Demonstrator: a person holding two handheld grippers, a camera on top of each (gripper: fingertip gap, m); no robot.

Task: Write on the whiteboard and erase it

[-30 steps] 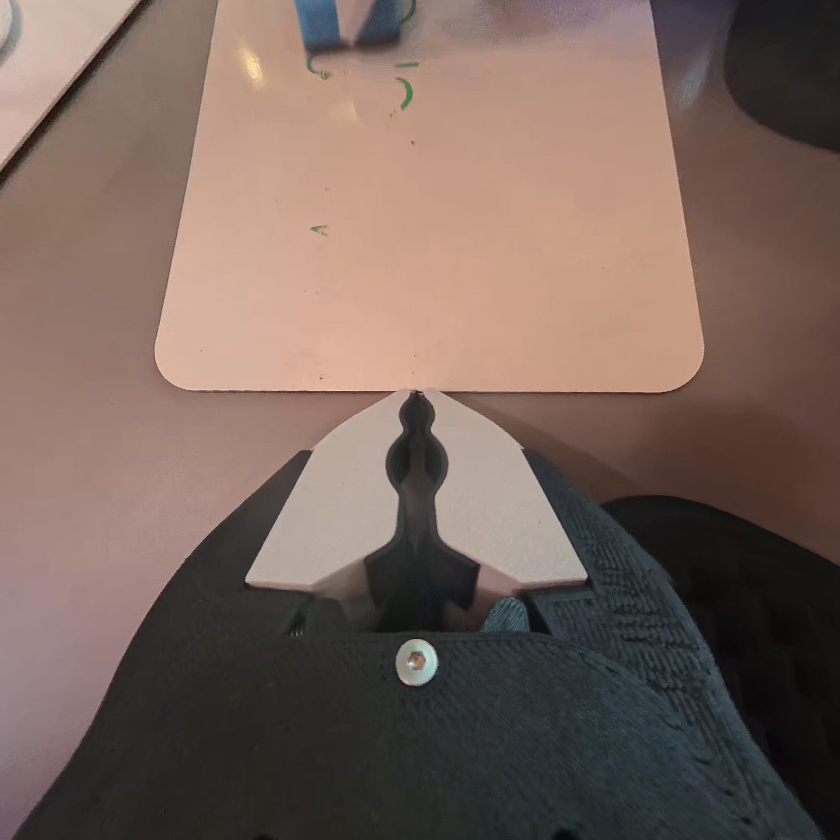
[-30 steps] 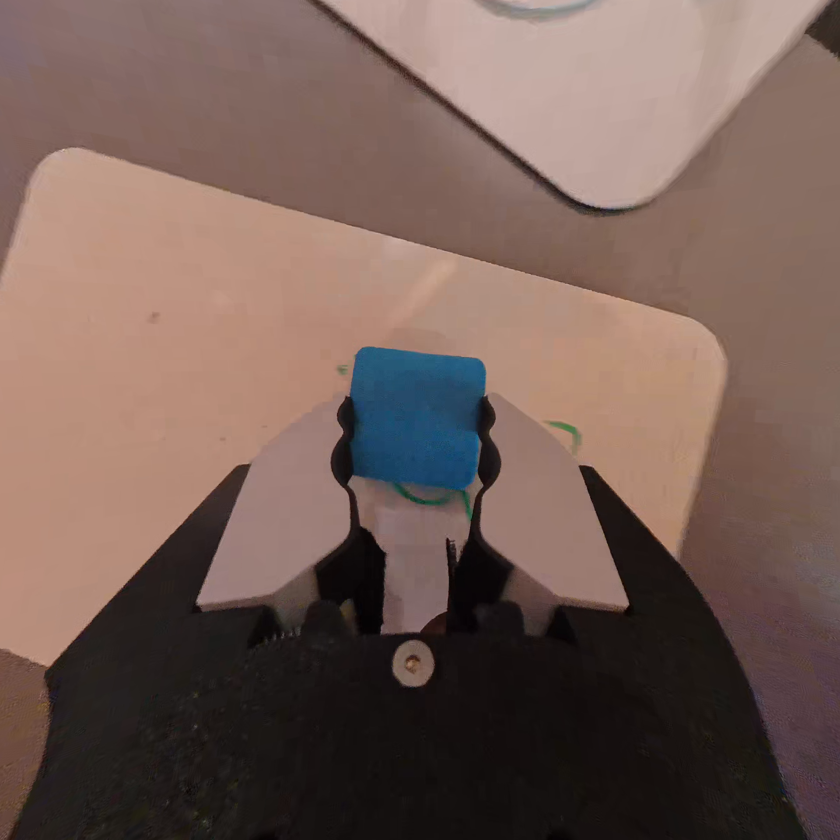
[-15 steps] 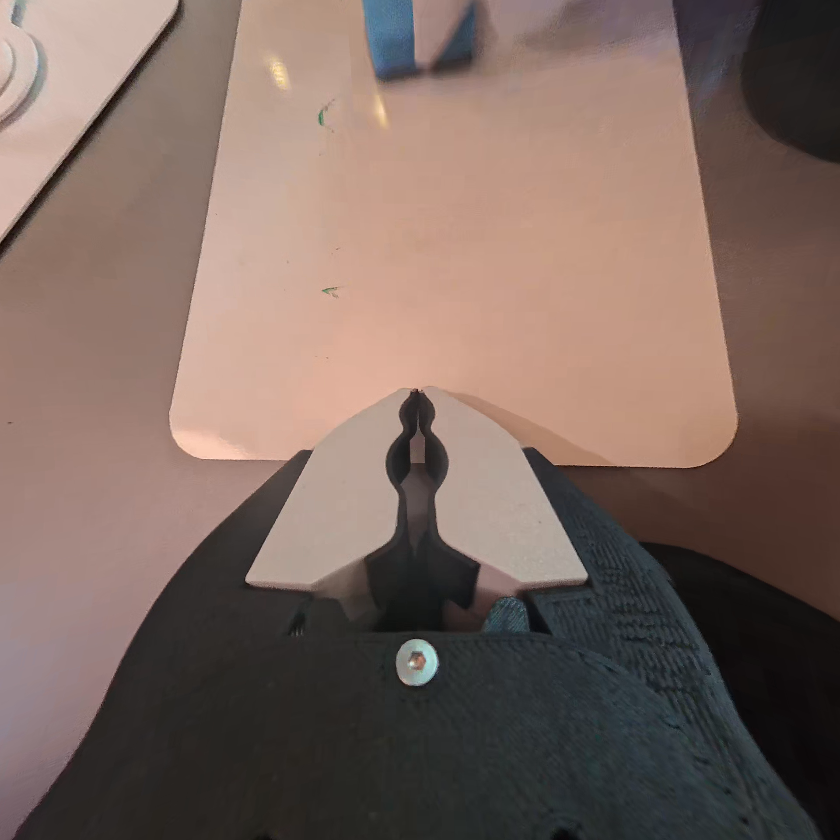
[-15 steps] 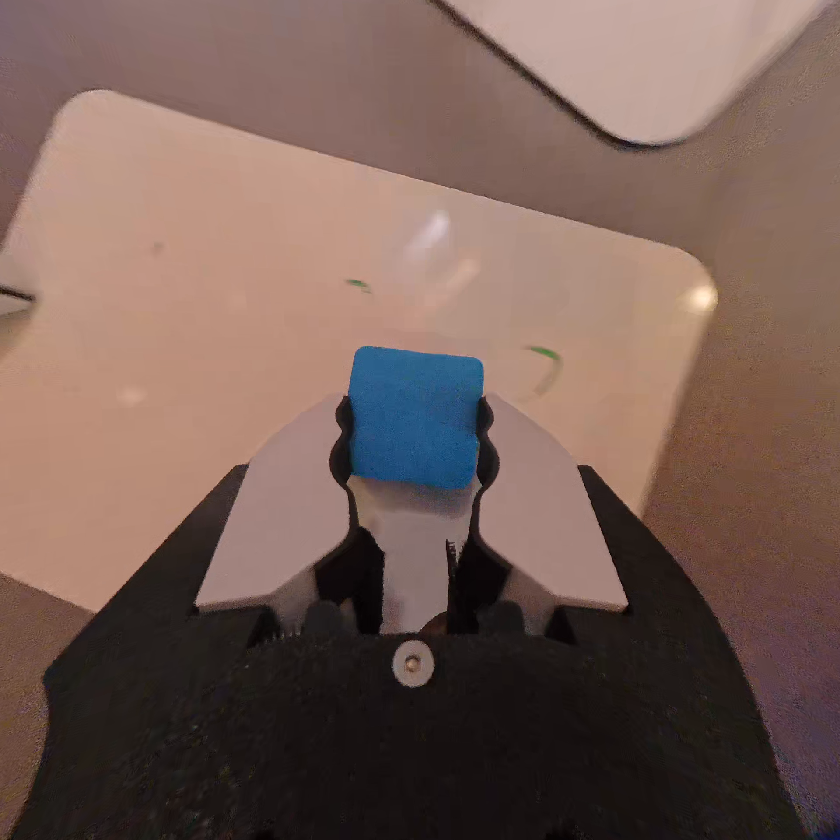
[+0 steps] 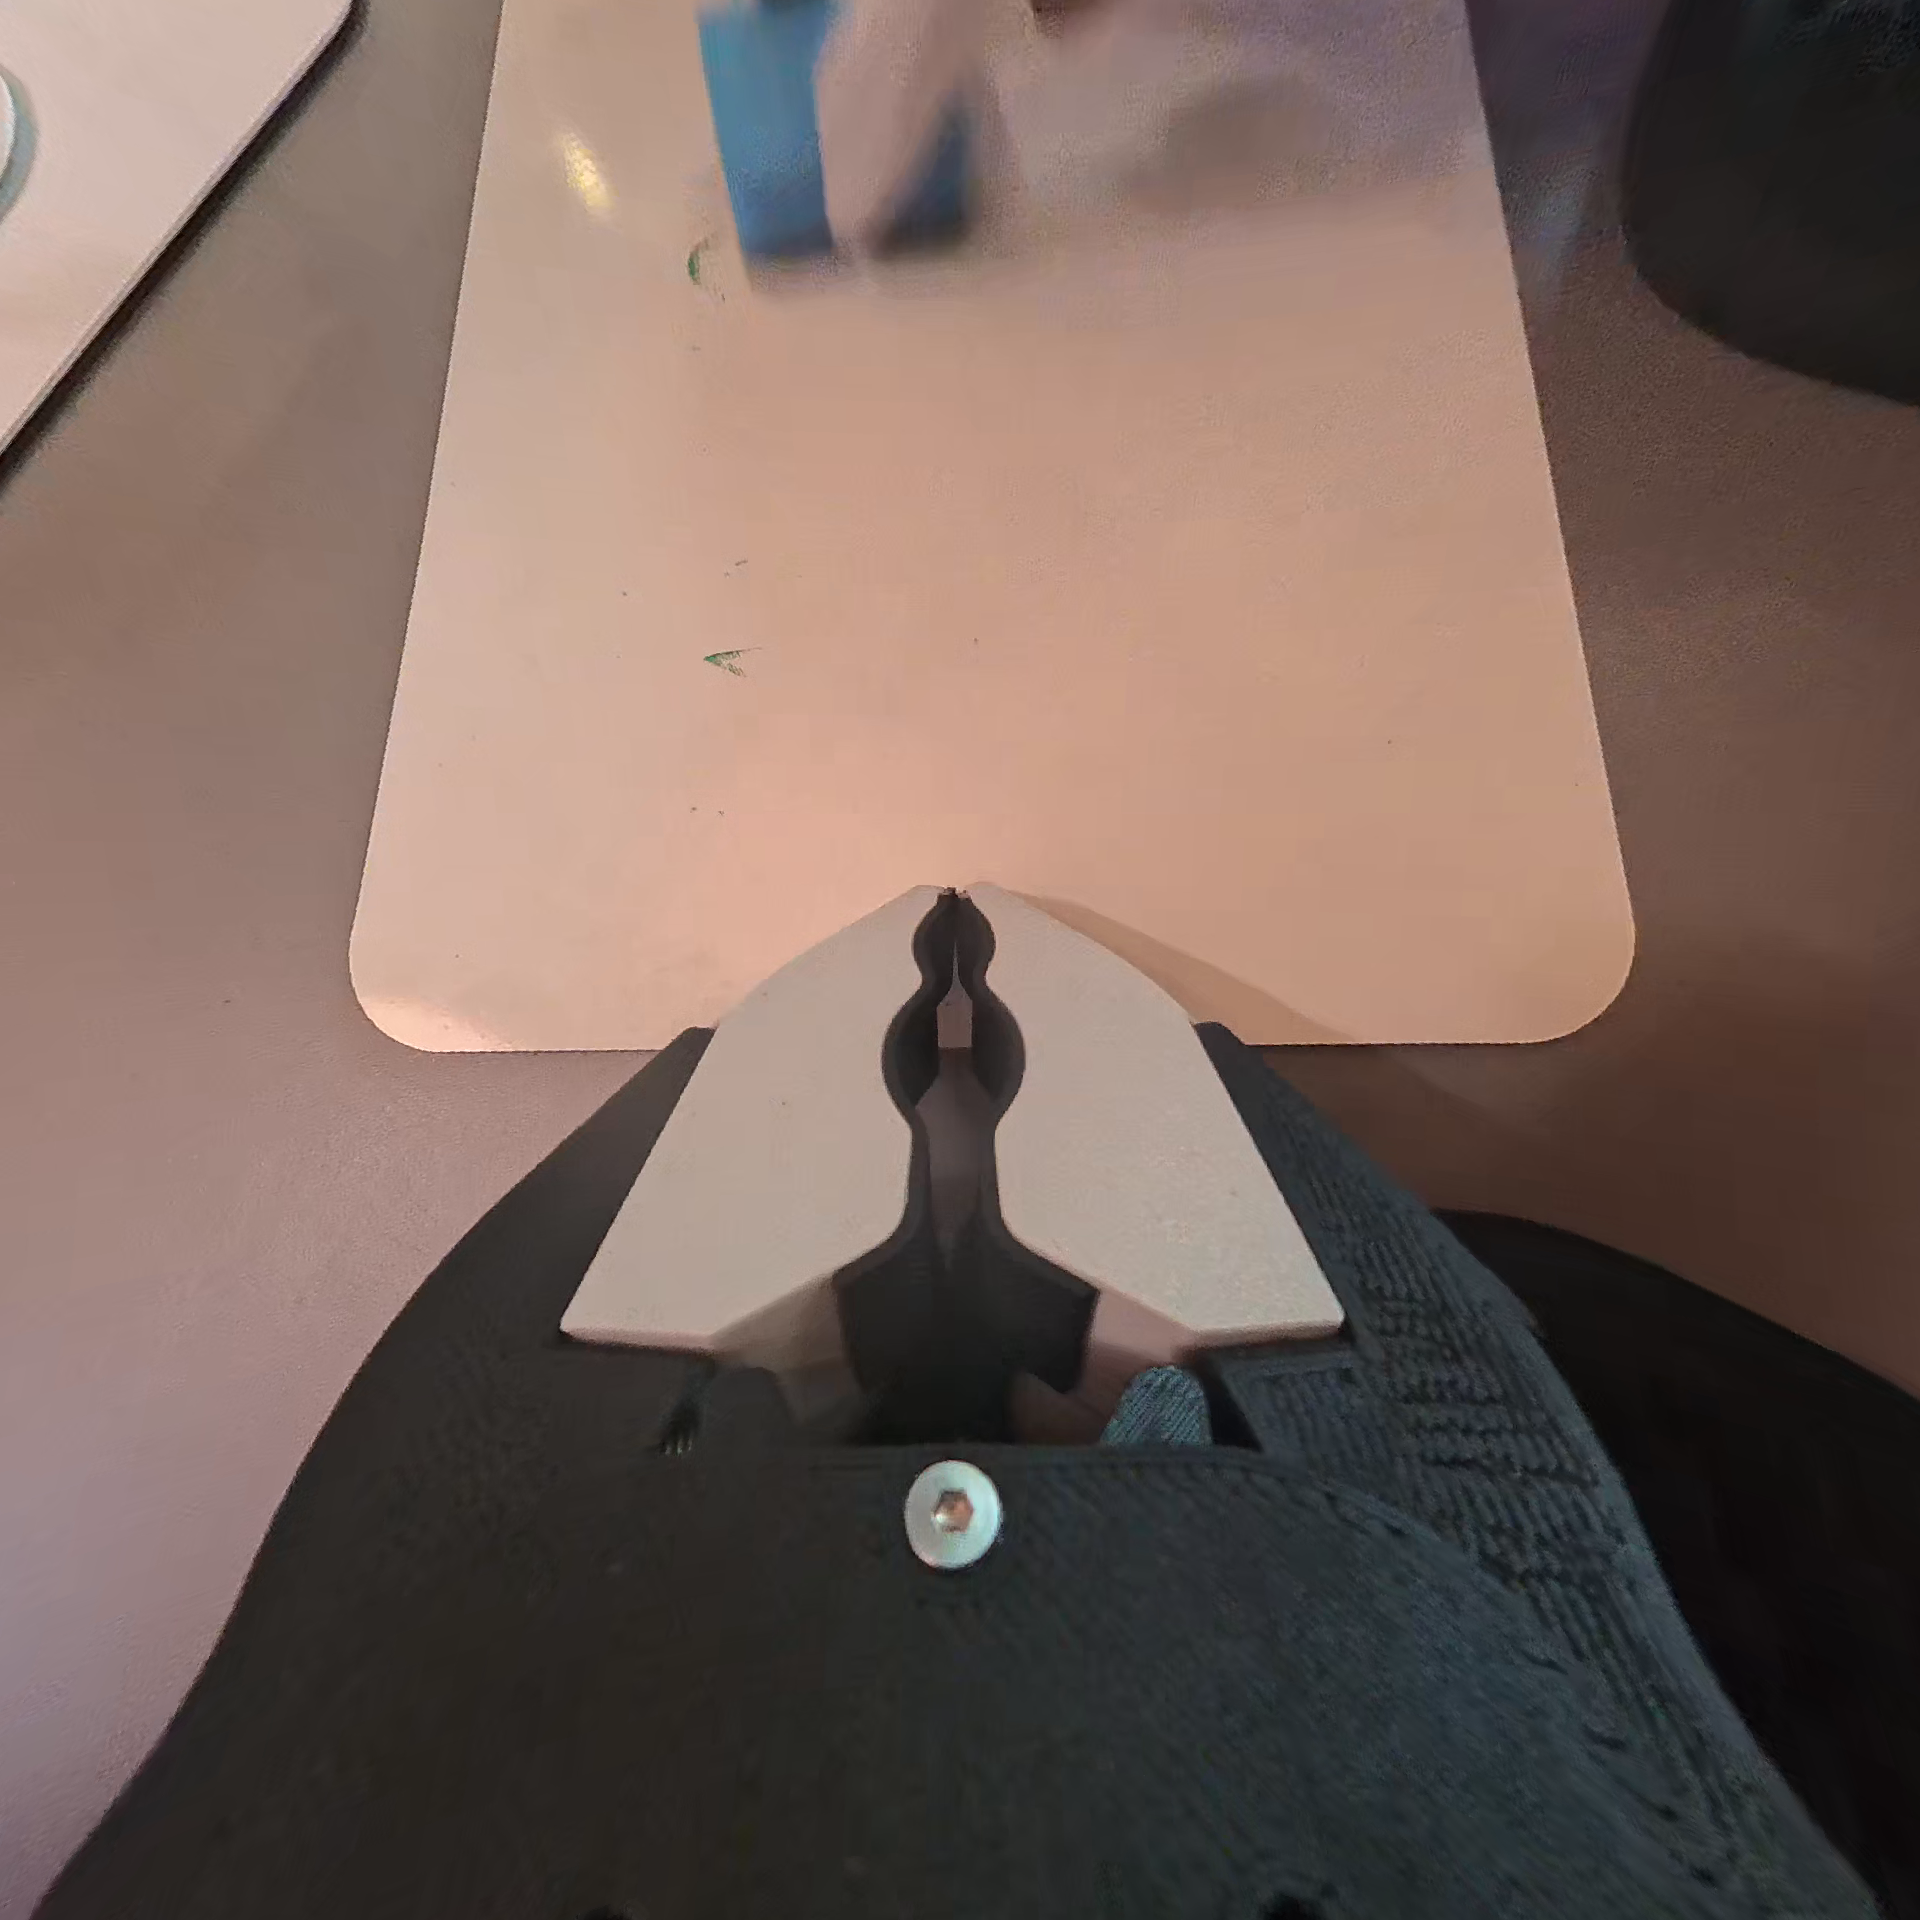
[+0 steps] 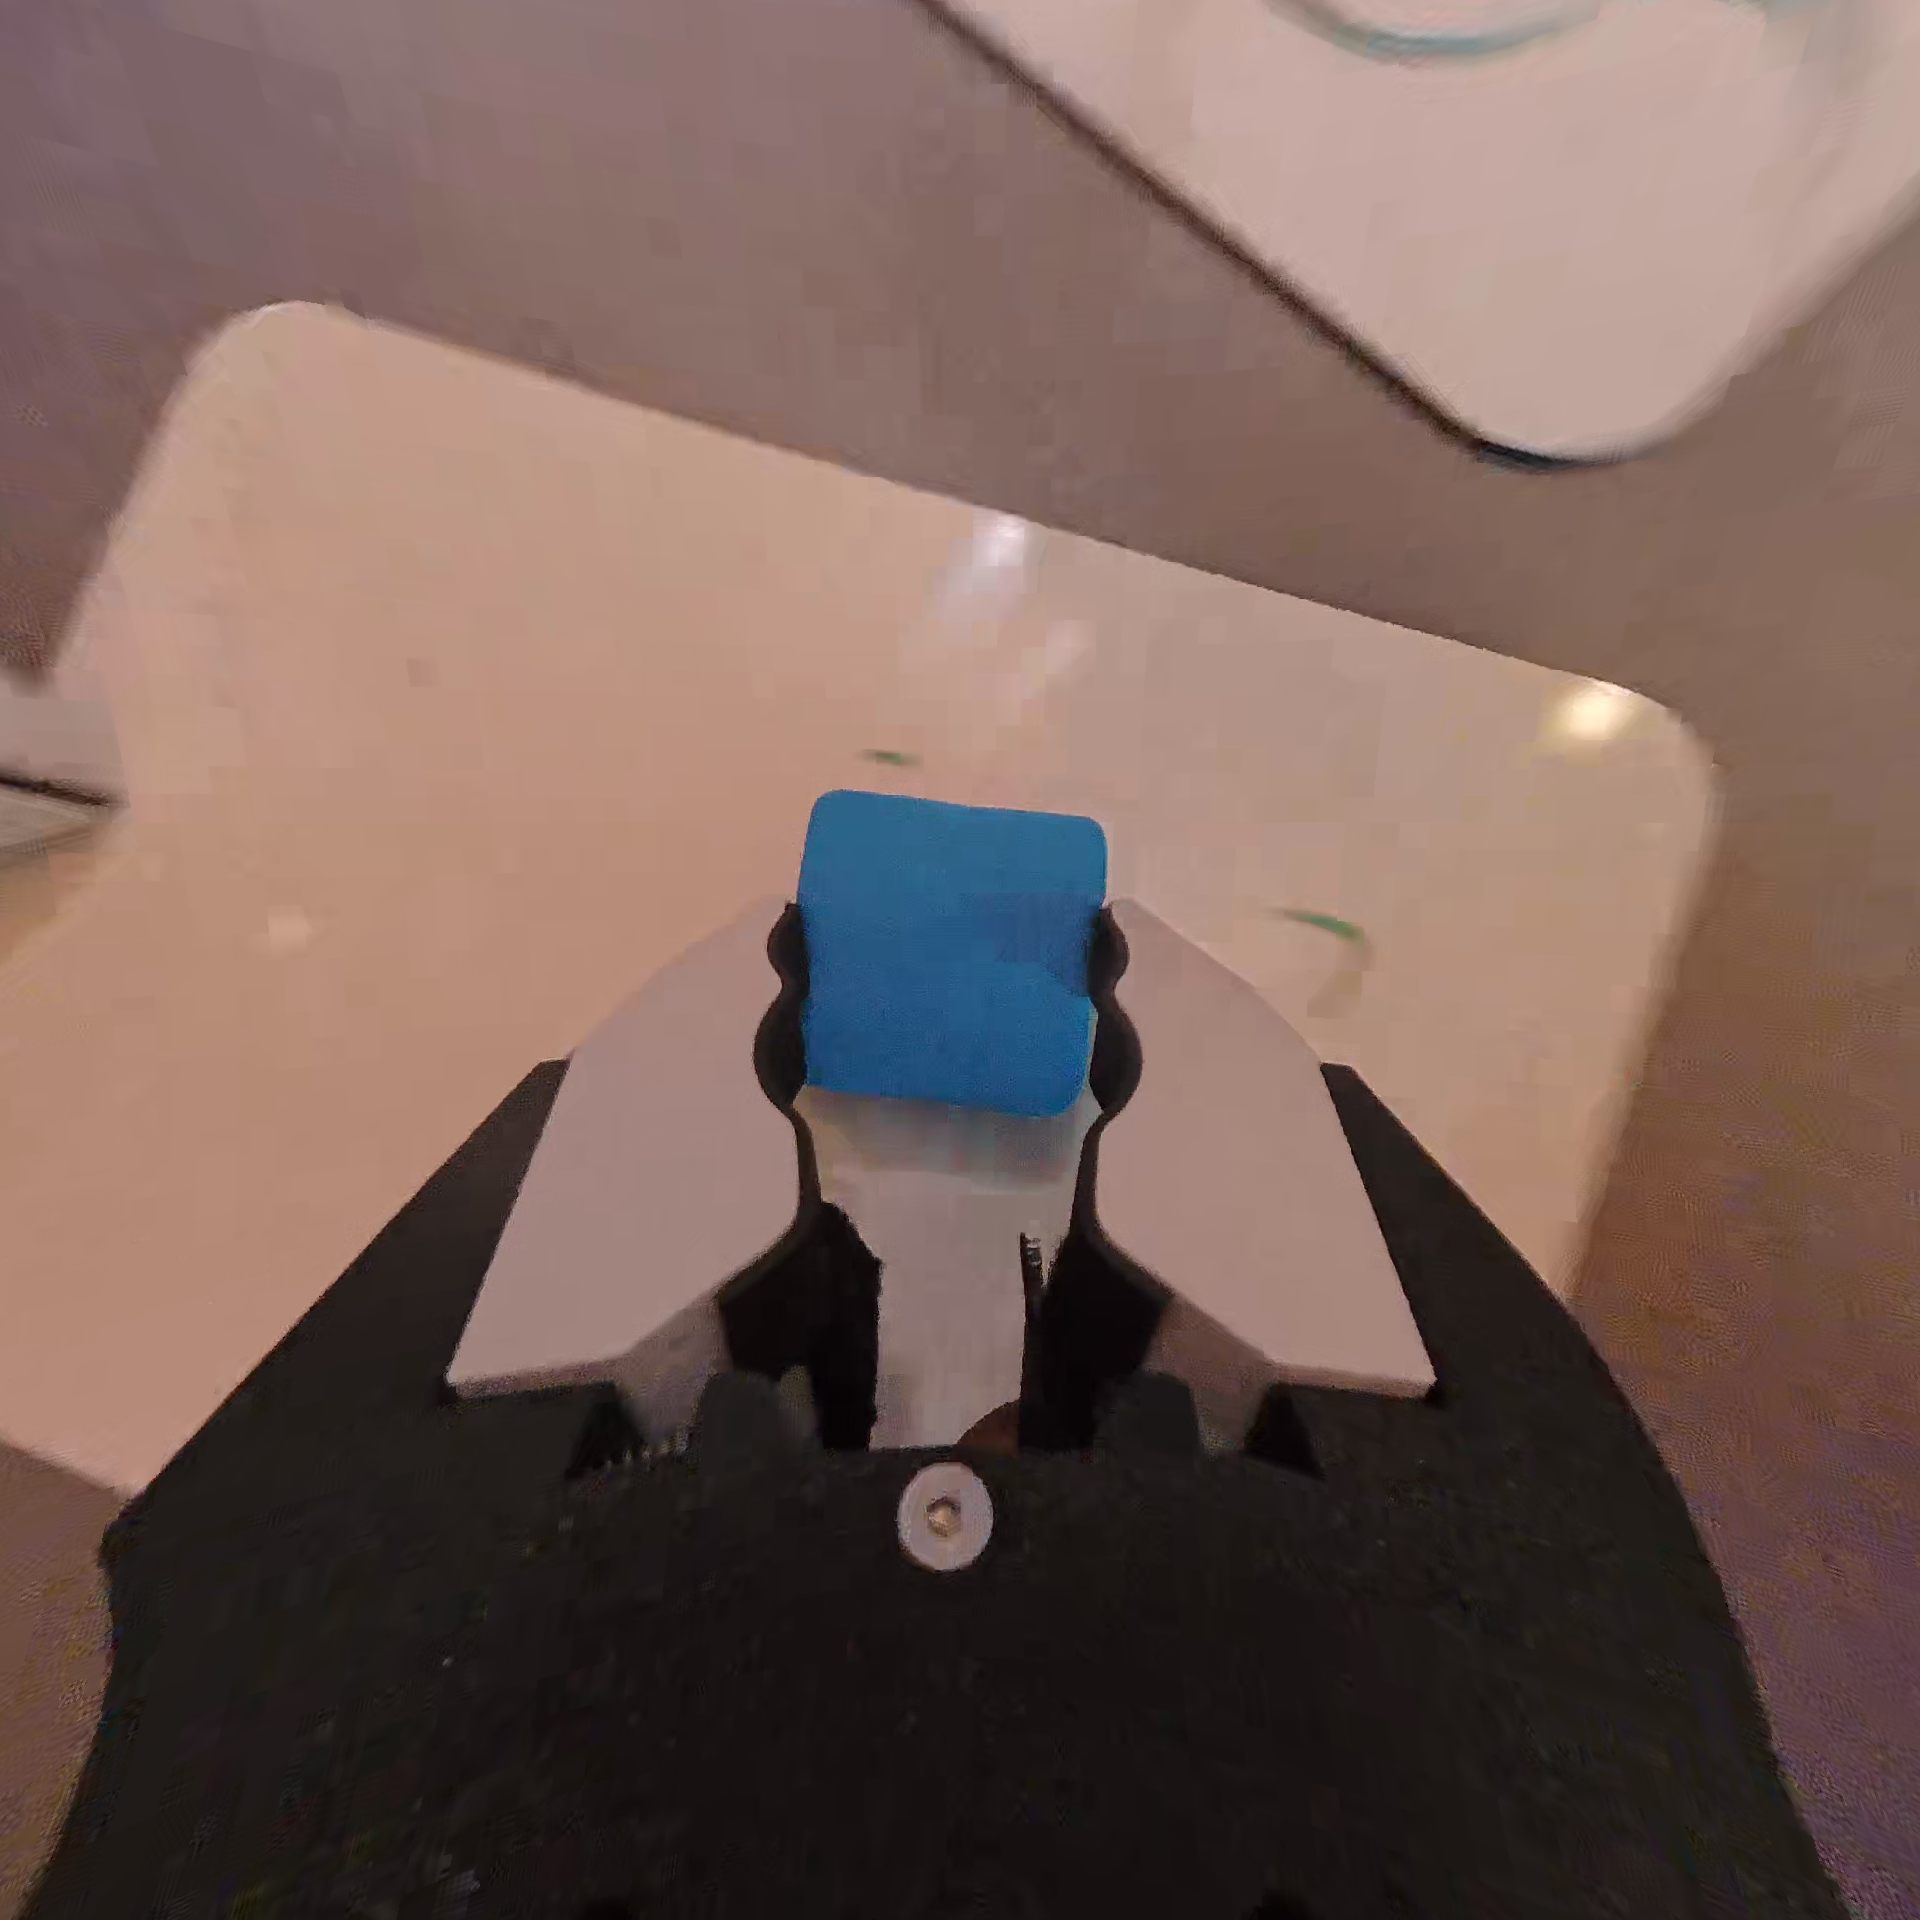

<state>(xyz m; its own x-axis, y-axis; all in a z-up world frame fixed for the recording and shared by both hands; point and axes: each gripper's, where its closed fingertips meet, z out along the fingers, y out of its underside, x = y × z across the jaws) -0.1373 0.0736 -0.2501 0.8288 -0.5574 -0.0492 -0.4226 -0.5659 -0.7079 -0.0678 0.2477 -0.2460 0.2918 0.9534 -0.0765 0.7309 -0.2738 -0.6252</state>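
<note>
One blue eraser (image 6: 948, 951) sits clamped in the right claw (image 6: 948, 966) (over the whiteboard (image 6: 520, 831)).

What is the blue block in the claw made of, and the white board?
The blue block looks like soft felt or foam: matte, fuzzy, rounded edges. The white board looks like smooth, glossy plastic or coated sheet: lights reflect off it and green marks sit on top.
</note>
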